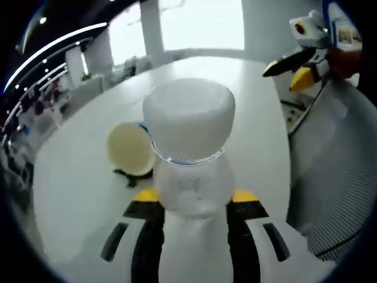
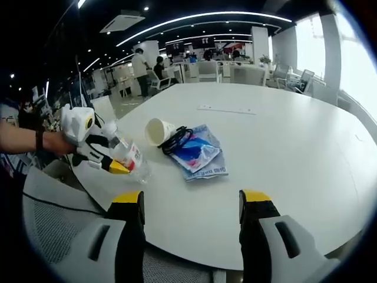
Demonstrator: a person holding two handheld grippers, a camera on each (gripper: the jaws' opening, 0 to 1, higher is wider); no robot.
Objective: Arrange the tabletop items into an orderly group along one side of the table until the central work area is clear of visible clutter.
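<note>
A clear plastic bottle (image 1: pixel 188 153) with a white cap sits between the jaws of my left gripper (image 1: pixel 194 197), which is shut on it. In the right gripper view that left gripper (image 2: pixel 116 158) holds the bottle (image 2: pixel 134 160) tilted over the near left edge of the white table (image 2: pixel 294 153). A paper cup (image 2: pixel 159 131) lies on its side beside a black cable (image 2: pixel 179 140) and blue packets (image 2: pixel 200 156). My right gripper (image 2: pixel 189 203) is open with nothing in it, back from the table's near edge. It also hangs at the top right of the left gripper view (image 1: pixel 288 73).
A person's hand (image 2: pixel 56 143) grips the left gripper. A mesh chair (image 2: pixel 53 218) stands at the table's near left edge. A thin white strip (image 2: pixel 227 109) lies on the far part of the table. Desks, chairs and people fill the room behind.
</note>
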